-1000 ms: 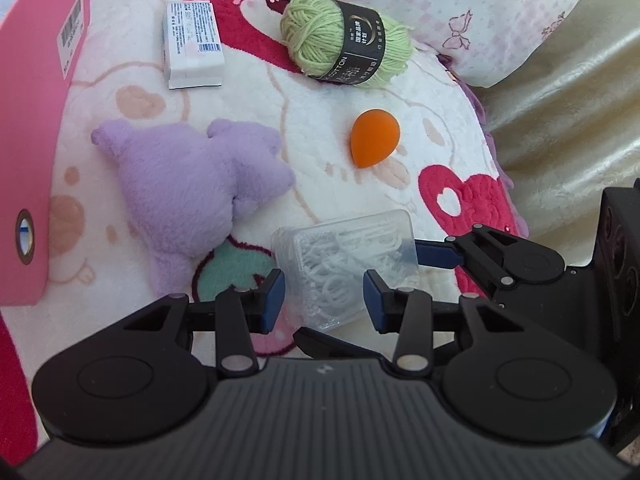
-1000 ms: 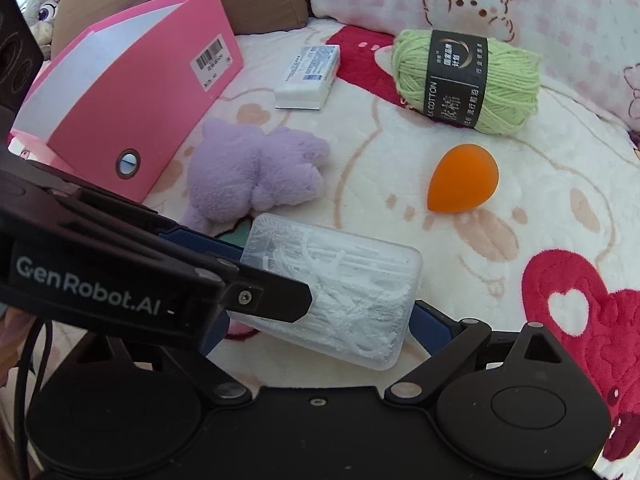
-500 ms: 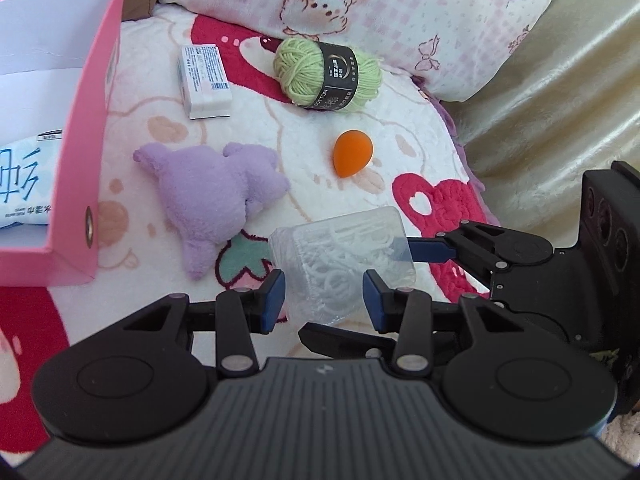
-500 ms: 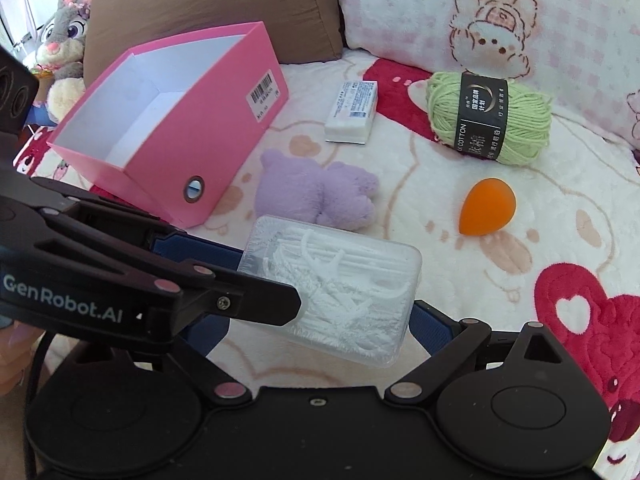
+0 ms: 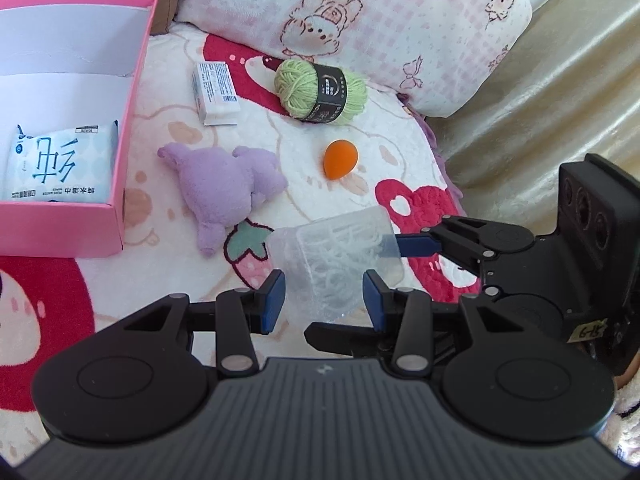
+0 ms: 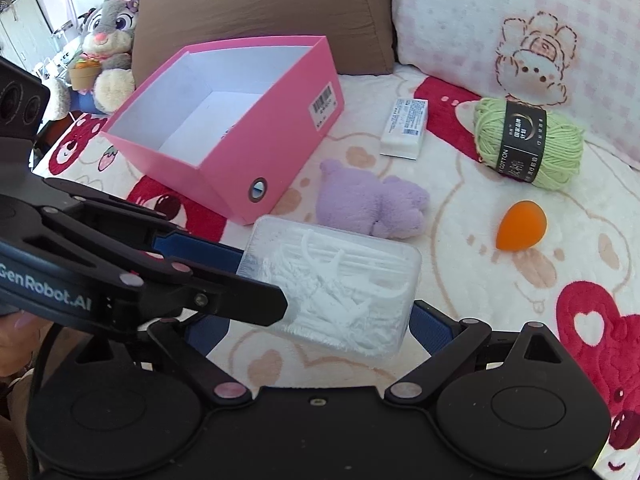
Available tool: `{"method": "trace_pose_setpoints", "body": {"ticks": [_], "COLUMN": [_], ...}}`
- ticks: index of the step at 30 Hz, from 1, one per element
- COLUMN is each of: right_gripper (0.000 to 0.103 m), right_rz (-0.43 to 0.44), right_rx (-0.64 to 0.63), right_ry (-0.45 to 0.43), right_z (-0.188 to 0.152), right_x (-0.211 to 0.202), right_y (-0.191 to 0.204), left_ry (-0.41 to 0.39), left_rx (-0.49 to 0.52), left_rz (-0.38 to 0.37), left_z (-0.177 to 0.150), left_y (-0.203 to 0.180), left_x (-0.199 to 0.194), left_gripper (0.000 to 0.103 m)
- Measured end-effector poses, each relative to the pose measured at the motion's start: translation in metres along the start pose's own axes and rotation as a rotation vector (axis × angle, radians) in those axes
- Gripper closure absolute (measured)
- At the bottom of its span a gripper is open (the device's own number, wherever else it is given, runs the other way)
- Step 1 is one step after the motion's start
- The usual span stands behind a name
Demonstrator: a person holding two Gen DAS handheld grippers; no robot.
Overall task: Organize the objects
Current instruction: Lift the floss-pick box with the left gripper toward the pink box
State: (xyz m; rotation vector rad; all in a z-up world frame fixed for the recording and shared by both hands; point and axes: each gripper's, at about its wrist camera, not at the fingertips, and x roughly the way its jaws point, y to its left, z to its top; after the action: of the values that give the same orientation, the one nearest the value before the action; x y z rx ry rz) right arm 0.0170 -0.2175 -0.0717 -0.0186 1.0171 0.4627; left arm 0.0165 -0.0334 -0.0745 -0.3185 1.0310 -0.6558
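A: Where's the floss-pick box [image 6: 332, 288]?

B: Off the blanket [image 6: 480, 280], held between both tools. It's a clear lidded case packed with white picks, tilted, in front of the purple plush toy [image 6: 368, 204].

A: The right gripper [image 6: 320, 326]?

B: Clamped on it. Its blue pads press the case's two short ends, so the jaws stand fairly wide.

A: And the left gripper [image 5: 324, 300]?

B: Narrow. In its own view a lower corner of the case fills the gap and both blue pads sit right against it – I read that as a grip. From the right wrist, one of its black fingers [image 6: 224, 300] lies across the case's left end.

A: What else is on the bed?

B: A pink storage box [image 6: 260, 136], open at the top, stands left of the plush, with a wet-wipe pack [image 5: 56, 164] lying flat inside. Beyond the plush is a small white carton [image 6: 404, 126]. To the right lie a green yarn ball [image 6: 528, 144] with a black band and, nearer, an orange makeup sponge [image 6: 520, 224] – apart from each other.

A: Behind?

B: A brown pillow [image 6: 260, 12], a pink checked pillow [image 6: 500, 20], and a grey bunny plush [image 6: 112, 28] in the far left corner.
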Motion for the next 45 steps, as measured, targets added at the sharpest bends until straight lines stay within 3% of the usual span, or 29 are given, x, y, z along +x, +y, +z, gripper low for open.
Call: {"method": "trace_pose_setpoints", "body": {"ticks": [11,23,30,45], "right_gripper": [0.005,0.005,0.005,0.005], "right_rz": [-0.001,-0.079,-0.075,0.018], "right_rx": [0.047,0.017,0.062,-0.049], "right_ry": [-0.049,-0.068,-0.041,-0.039], "right_z": [0.003,0.02,0.046,0.12], "right_x": [-0.011,-0.031,-0.03,-0.015], "right_y": [0.016,0.048,0.07,0.126], "left_ry": [-0.066,-0.062,-0.078,-0.122], "left_rx": [0.061,0.045,0.045,-0.034], "left_rz": [0.044,0.054,0.097,0.196], "left_z": [-0.003,0.001,0.017,0.049], "left_y": [-0.011,-0.009,-0.007,0.039], "left_x": [-0.028,-0.053,-0.083,-0.153], "left_gripper": [0.063,0.067,0.067,0.067]}}
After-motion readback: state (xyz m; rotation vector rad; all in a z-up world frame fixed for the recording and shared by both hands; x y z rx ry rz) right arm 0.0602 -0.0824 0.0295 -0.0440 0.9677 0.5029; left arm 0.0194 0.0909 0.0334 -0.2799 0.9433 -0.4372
